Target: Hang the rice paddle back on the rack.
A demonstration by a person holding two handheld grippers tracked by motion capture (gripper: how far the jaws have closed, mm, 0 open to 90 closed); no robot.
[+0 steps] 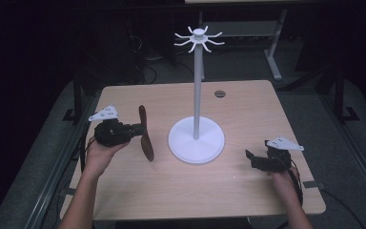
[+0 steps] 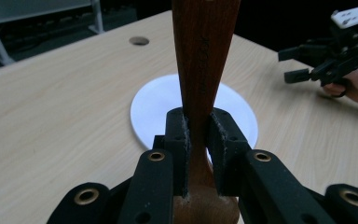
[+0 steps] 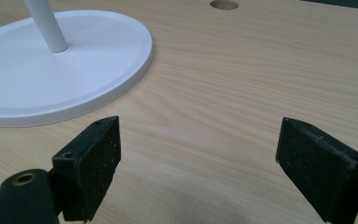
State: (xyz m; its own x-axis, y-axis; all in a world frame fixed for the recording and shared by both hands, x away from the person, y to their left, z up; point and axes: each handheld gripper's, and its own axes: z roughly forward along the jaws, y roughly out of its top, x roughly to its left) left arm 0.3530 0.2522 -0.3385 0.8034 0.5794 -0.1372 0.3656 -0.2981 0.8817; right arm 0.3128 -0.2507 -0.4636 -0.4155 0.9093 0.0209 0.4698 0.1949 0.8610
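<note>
Clamping a dark wooden utensil (image 1: 146, 135) between its jaws, the left gripper (image 1: 139, 129) hovered over the left part of the tabletop (image 1: 248, 109), with the person's left hand (image 1: 99, 152) under it. In the left gripper view the brown wood (image 2: 203, 70) rose straight up between the two black pads (image 2: 177, 140), which pressed on its narrow neck. Just to its right stood a white stand (image 1: 197, 138), a tall pole on a round base with curved hooks at the top. The right gripper (image 1: 250, 156) sat low near the tabletop's right edge, well apart from the base, its jaws spread wide with bare wood grain between them; the base (image 3: 65, 79) lay ahead to one side.
</note>
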